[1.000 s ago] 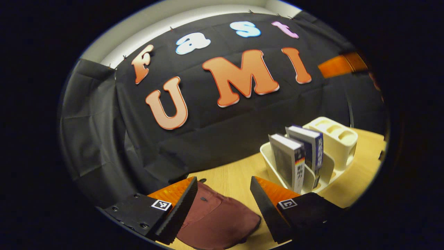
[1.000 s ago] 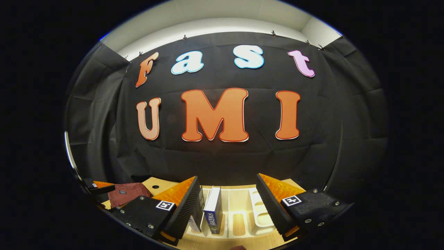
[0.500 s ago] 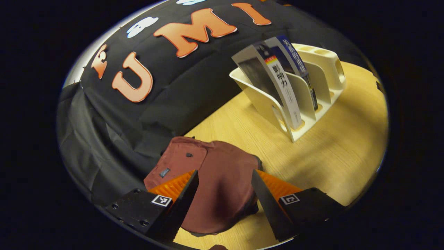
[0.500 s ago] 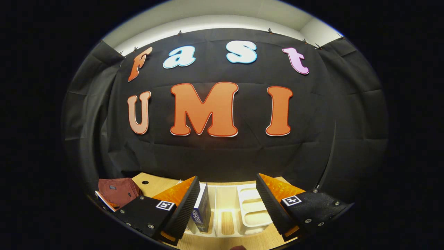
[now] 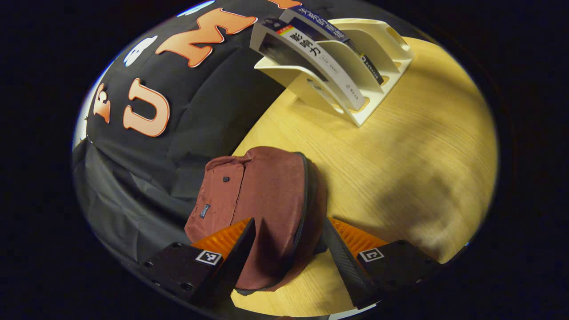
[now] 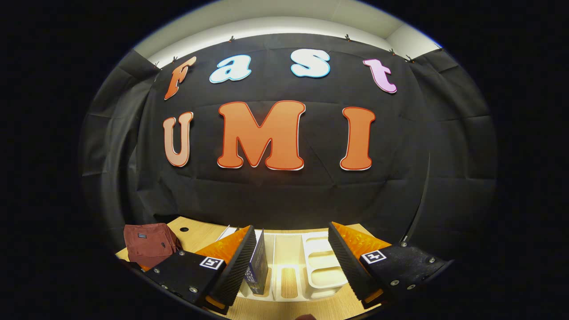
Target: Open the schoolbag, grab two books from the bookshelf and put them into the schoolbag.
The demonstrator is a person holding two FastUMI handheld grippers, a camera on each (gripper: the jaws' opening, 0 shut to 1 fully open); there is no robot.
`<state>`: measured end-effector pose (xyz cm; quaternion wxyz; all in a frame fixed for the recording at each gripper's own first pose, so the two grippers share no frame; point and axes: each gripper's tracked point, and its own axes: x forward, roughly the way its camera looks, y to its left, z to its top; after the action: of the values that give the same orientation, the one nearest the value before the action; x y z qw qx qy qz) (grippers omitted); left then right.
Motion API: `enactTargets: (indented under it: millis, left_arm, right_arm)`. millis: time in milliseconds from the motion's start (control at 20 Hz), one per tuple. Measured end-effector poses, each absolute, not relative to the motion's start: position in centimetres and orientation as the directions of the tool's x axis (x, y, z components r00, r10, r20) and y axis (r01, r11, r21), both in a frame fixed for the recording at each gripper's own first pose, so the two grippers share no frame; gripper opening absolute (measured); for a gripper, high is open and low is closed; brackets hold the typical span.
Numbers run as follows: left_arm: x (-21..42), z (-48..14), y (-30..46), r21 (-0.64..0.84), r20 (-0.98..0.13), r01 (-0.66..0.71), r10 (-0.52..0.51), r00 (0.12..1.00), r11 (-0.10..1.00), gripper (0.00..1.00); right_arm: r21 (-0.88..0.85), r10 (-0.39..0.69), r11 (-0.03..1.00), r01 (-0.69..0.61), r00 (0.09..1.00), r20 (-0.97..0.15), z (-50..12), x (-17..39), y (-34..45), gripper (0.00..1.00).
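Schoolbag (image 5: 262,200), maroon, lies zipped flat on table (image 5: 400,151).

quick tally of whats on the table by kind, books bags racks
books: 2, a white-spined book and a blue-spined book, both standing in the rack
schoolbags: 1, dark red schoolbag, zipped shut
racks: 1, cream bookshelf
total: 4

Maroon schoolbag (image 5: 262,195); cream bookshelf (image 5: 355,58); pale wood-grain table (image 5: 413,146).
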<state>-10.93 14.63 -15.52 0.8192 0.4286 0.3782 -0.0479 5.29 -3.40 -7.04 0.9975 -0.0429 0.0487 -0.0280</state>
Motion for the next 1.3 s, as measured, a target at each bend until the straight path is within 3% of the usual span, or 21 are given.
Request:
enactTargets:
  millis: [50,150,250,350,450,500,550,600,950,1300]
  left_arm:
    - [-11.1,-15.4,14.8,0.67,-0.66,0.399,0.257,0.706,0.626,0.96]
    - [-11.1,-15.1,14.9,0.675,-0.658,0.393,0.269,0.703,0.624,0.81]
    - [-11.1,-15.4,15.0,0.66,-0.678,0.408,0.266,0.685,0.63,0.51]
    - [-12.0,-15.2,14.8,0.628,-0.715,0.431,0.261,0.649,0.647,0.46]
    - [-12.1,-14.7,14.8,0.622,-0.72,0.424,0.269,0.64,0.658,0.33]
    - [-12.0,-14.6,14.7,0.615,-0.727,0.426,0.267,0.633,0.664,0.2]
    - [-12.1,-14.7,14.7,0.598,-0.743,0.434,0.262,0.616,0.674,0.22]
    - [-12.2,-13.9,14.4,0.589,-0.749,0.436,0.258,0.61,0.68,0.12]
    - [-11.3,-12.8,13.8,0.458,-0.806,0.472,0.127,0.578,0.753,0.1]
    - [-8.8,-10.4,14.6,0.32,-0.831,0.57,-0.065,0.552,0.757,0.1]
  right_arm:
    - [-0.089,-0.056,0.995,0.047,0.994,-0.097,-7.2,5.3,-3.4,0.96]
    - [-0.088,-0.037,0.996,0.027,0.993,-0.108,-7.5,5.2,-3.1,0.96]
    - [-0.089,-0.012,0.996,0.001,0.993,-0.118,-8.0,5.2,-2.5,0.96]
    - [-0.086,0.023,0.996,-0.035,0.99,-0.139,-8.5,5.4,-1.7,0.96]
    - [-0.085,0.065,0.993,-0.081,0.983,-0.169,-9.2,5.7,-0.7,0.96]
    - [-0.088,0.075,0.992,-0.094,0.979,-0.189,-9.8,5.9,-0.6,0.96]
    - [-0.084,0.097,0.99,-0.117,0.972,-0.215,-10.4,6.1,-0.1,0.97]
    - [-0.076,0.119,0.987,-0.141,0.963,-0.243,-10.9,6.3,0.5,0.96]
    - [-0.123,0.126,0.976,-0.181,0.923,-0.363,-12.3,8.2,4.1,0.96]
    - [-0.114,0.057,0.982,-0.151,0.809,-0.585,-15.2,10.1,9.0,0.97]
